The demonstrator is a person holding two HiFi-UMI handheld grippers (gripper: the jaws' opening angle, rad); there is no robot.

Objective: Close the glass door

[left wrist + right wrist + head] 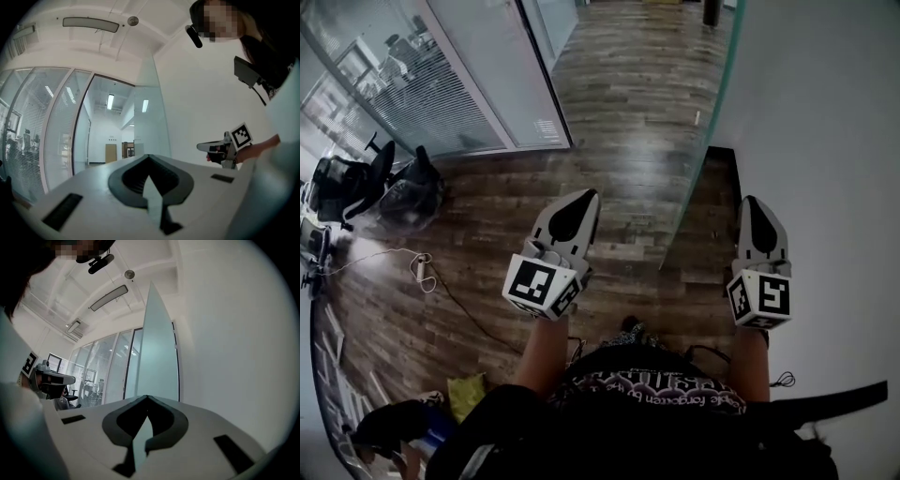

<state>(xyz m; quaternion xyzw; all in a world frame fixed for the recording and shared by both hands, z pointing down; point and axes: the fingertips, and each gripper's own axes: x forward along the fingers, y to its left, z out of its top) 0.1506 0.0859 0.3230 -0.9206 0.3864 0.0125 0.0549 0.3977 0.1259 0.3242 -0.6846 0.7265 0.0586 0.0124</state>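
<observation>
The glass door [705,131] is a frosted greenish pane standing open, edge-on in the head view, between my two grippers. Its lower edge ends on the wooden floor just ahead of me. My left gripper [589,197] is to the left of the pane, shut and empty. To the right of it is my right gripper [754,201], near the white wall, also shut with nothing in it. Neither touches the door. In the left gripper view the door [151,112] rises ahead of the closed tips [147,156]. The right gripper view shows the door [160,362] straight ahead of its tips [146,397].
A white wall [825,112] runs along the right. Glass partitions with blinds [441,75] line the far left. Black office chairs [366,183] and a power strip with cable [420,268] lie on the wooden floor [619,103] at left. A dark floor strip [720,216] borders the wall.
</observation>
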